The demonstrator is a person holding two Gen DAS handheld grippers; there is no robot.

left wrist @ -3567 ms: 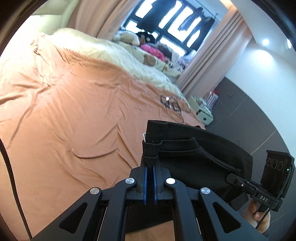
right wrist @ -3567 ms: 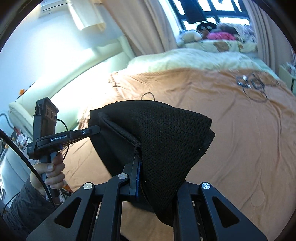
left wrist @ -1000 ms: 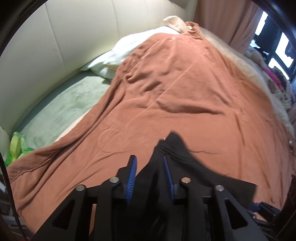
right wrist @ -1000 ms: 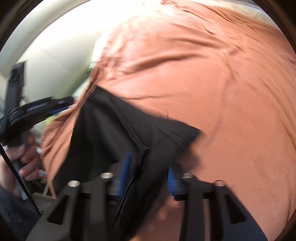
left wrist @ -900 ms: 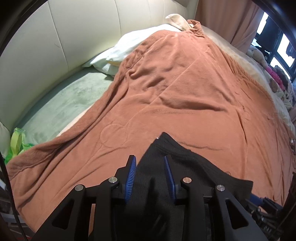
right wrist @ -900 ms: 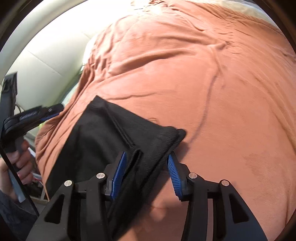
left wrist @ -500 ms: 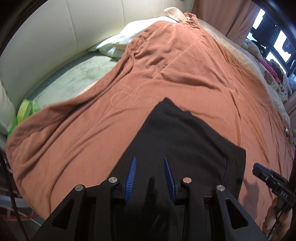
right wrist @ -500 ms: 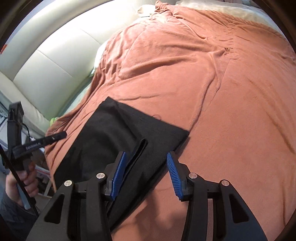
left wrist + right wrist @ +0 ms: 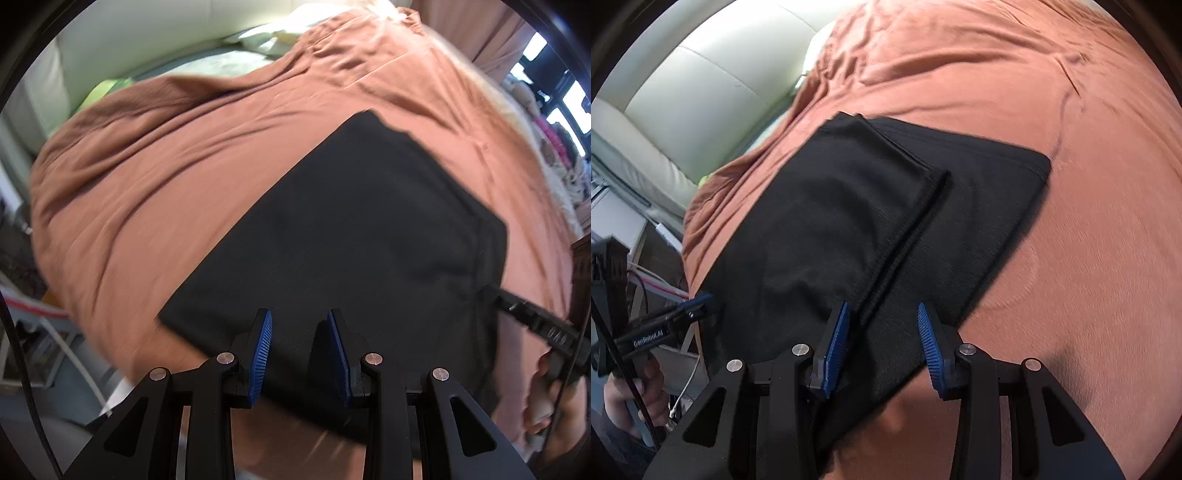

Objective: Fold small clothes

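Note:
A black mesh garment (image 9: 354, 229) lies folded flat on the rust-orange blanket (image 9: 166, 166). My left gripper (image 9: 300, 345) is open and empty, above the garment's near edge. In the right wrist view the garment (image 9: 871, 221) shows a folded layer on top with a ridge running diagonally. My right gripper (image 9: 881, 332) is open and empty, over that ridge near the garment's near edge. Each gripper shows in the other's view: the right one at the garment's right edge (image 9: 535, 325), the left one at its left edge (image 9: 665, 325).
A cream padded headboard (image 9: 701, 92) and pale pillows (image 9: 266, 40) lie beyond the blanket. Cables and clutter (image 9: 665, 288) sit off the bed's left edge. A window and piled soft things (image 9: 554, 122) are at the far right.
Both grippers opened and let go of the garment, which now lies flat on the blanket. Both have since pulled back toward its near edge.

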